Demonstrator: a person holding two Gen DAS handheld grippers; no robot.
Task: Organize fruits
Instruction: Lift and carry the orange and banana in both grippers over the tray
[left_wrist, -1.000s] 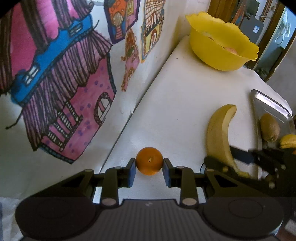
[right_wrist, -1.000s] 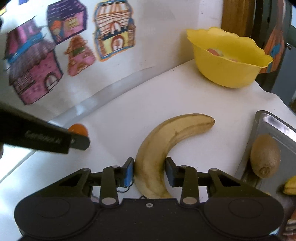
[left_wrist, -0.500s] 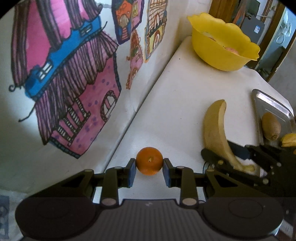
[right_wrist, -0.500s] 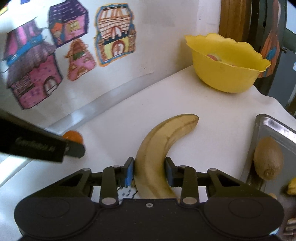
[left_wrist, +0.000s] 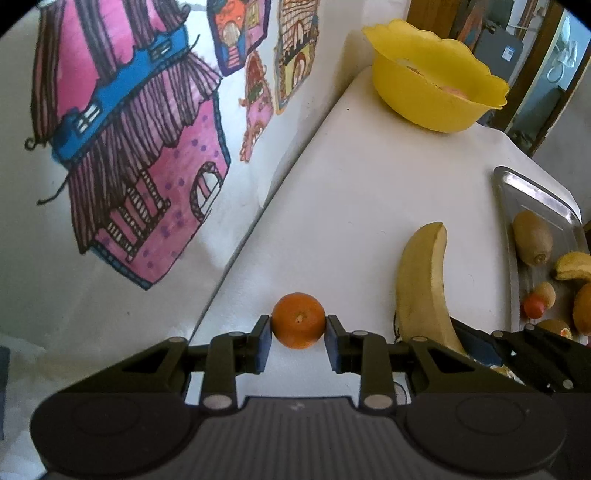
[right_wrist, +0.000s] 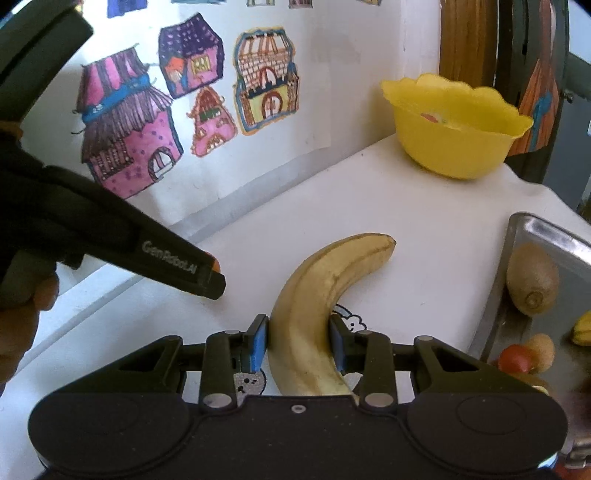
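A small orange (left_wrist: 298, 320) sits between the blue pads of my left gripper (left_wrist: 298, 334), which is shut on it just above the white table. My right gripper (right_wrist: 298, 339) is shut on a yellow banana (right_wrist: 317, 302) near its stem end; the banana's tip points toward the far right. In the left wrist view the banana (left_wrist: 424, 280) lies to the right of the orange, with the right gripper's black fingers (left_wrist: 517, 347) on it. The left gripper's finger (right_wrist: 177, 262) crosses the right wrist view and hides most of the orange (right_wrist: 214, 263).
A yellow bowl (left_wrist: 436, 88) with fruit inside stands at the far end of the table. A metal tray (left_wrist: 532, 195) on the right holds a kiwi (right_wrist: 532, 277), a small banana (left_wrist: 572, 264) and several other small fruits. Paper house drawings (right_wrist: 129, 136) cover the wall on the left.
The right gripper closed on the banana and moved it, so the banana's tip swung round and sits further from the bowl. The left gripper kept still with the orange.
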